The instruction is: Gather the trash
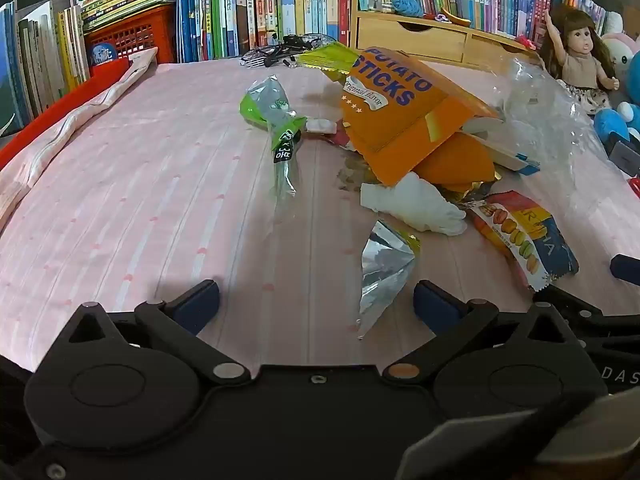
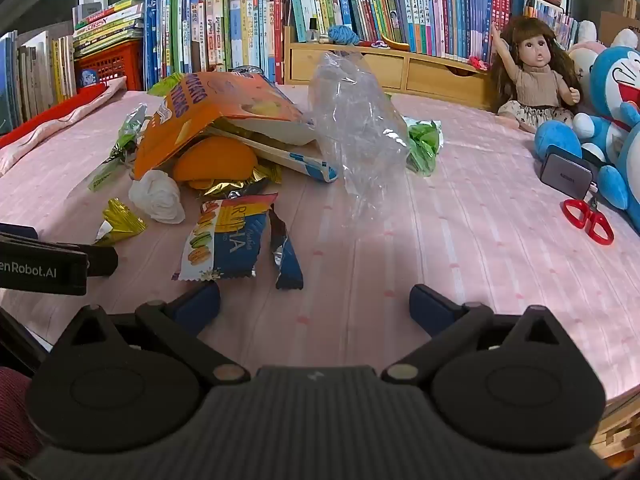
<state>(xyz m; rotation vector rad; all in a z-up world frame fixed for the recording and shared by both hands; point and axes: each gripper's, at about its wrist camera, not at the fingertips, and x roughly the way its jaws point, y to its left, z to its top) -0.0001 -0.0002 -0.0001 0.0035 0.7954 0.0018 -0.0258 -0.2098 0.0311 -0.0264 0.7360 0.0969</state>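
Note:
Trash lies heaped on a pink bedsheet (image 1: pixel 140 208). An orange potato sticks box (image 1: pixel 400 116) leans over an orange peel (image 1: pixel 456 162), with a crumpled white tissue (image 1: pixel 416 204) in front. A macaron wrapper (image 1: pixel 524 236) and a silver foil scrap (image 1: pixel 384 268) lie nearest. A green wrapper (image 1: pixel 276 120) lies left. My left gripper (image 1: pixel 316 304) is open, the foil scrap just inside its right finger. In the right wrist view my right gripper (image 2: pixel 315 304) is open just short of the macaron wrapper (image 2: pixel 224 244); a clear plastic bag (image 2: pixel 356 120) stands behind.
Books (image 2: pixel 360 4) and a wooden drawer unit (image 2: pixel 400 66) line the back. A doll (image 2: pixel 536 80), blue plush toys (image 2: pixel 616 120), a dark box (image 2: pixel 566 174) and red scissors (image 2: pixel 588 220) sit at the right. A red crate (image 1: pixel 132 36) and folded cloth (image 1: pixel 80 116) are left.

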